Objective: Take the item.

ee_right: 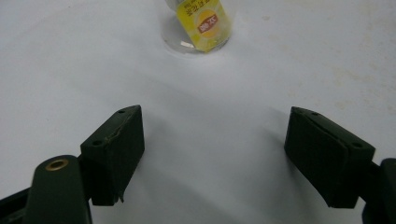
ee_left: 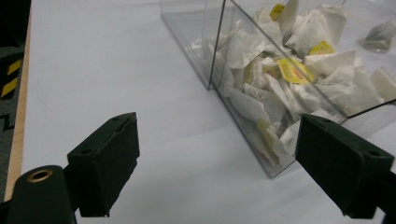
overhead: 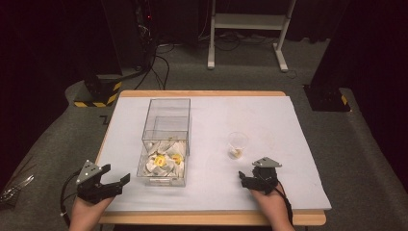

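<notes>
Left hand-held gripper (overhead: pixel 117 176) hovers jaws spread and empty, just left of the clear plastic box of white-and-yellow tea bags (overhead: pixel 165 162). Right hand-held gripper (overhead: pixel 249 179), likewise spread and empty, faces the clear glass cup (overhead: pixel 237 144) holding a yellow-tagged bag. White-covered desk (overhead: pixel 269 125), grey carpet beyond.

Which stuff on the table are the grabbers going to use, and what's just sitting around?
For the job:
clear box full of tea bags
clear cup with a yellow tag inside
left gripper and right gripper, both with jaws open

Just around:
white stand on the floor
cables
</notes>
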A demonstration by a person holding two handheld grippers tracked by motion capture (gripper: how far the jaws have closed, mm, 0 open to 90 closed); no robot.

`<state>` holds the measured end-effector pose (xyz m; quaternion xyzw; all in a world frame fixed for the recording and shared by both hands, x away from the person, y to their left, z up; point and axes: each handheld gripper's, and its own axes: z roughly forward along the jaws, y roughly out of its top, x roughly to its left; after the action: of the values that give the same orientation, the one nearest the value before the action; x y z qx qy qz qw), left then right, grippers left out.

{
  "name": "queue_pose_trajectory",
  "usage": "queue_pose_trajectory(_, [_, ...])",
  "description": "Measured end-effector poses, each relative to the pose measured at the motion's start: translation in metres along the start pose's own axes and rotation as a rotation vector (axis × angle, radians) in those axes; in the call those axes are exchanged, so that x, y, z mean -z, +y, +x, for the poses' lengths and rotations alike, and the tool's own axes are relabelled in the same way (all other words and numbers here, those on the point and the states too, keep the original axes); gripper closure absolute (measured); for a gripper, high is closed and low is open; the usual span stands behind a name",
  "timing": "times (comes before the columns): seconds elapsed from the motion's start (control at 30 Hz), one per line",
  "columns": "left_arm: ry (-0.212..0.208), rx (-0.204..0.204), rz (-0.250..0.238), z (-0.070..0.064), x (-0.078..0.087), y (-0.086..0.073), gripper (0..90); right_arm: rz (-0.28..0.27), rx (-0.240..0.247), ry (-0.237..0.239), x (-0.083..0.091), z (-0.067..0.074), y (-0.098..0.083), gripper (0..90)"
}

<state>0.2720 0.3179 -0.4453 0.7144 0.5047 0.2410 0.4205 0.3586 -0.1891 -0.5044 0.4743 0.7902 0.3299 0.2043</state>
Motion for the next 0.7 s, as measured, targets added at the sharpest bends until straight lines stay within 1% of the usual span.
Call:
queue_pose_trajectory(0.1, [-0.006,-0.013,-0.016,-0.005,0.005,0.002,14.0,0.000,-0.001,0.000,0.000,0.000,0.000,20.1])
queue_pose_trajectory(0.17, [-0.023,-0.006,-0.034,-0.008,0.007,0.004,14.0,0.000,0.002,0.000,0.000,0.000,0.000,20.1])
queue_pose_trajectory(0.2, [-0.036,0.003,-0.042,-0.009,0.007,0.004,14.0,0.000,0.002,0.000,0.000,0.000,0.000,20.1])
queue_pose_trajectory(0.23, [-0.049,0.003,-0.048,-0.010,0.008,0.005,14.0,0.000,0.002,0.000,0.000,0.000,0.000,20.1])
queue_pose_trajectory(0.27, [-0.057,0.010,-0.052,-0.012,0.008,0.005,13.9,0.000,0.002,0.000,0.000,0.000,0.000,20.2])
queue_pose_trajectory(0.3, [-0.055,0.003,-0.055,-0.014,0.009,0.005,13.9,-0.001,0.003,-0.001,0.000,0.000,0.000,20.2])
queue_pose_trajectory(0.37, [-0.050,-0.018,-0.052,-0.016,0.008,0.004,14.0,0.000,0.003,-0.002,0.000,0.000,0.000,20.1])
queue_pose_trajectory(0.47, [-0.067,-0.021,-0.045,-0.020,0.004,0.001,14.0,0.000,0.003,-0.002,0.000,0.000,0.000,20.1])
queue_pose_trajectory(0.57, [-0.077,-0.037,-0.034,-0.024,0.000,-0.001,14.0,-0.001,0.005,-0.002,0.000,0.000,0.000,20.1])
queue_pose_trajectory(0.67, [-0.091,-0.040,-0.029,-0.029,-0.004,-0.003,14.1,0.001,0.003,-0.002,0.000,0.000,0.000,20.1])
queue_pose_trajectory(0.7, [-0.092,-0.047,-0.025,-0.030,-0.005,-0.004,14.1,0.001,0.003,-0.002,0.000,0.000,0.000,20.1])
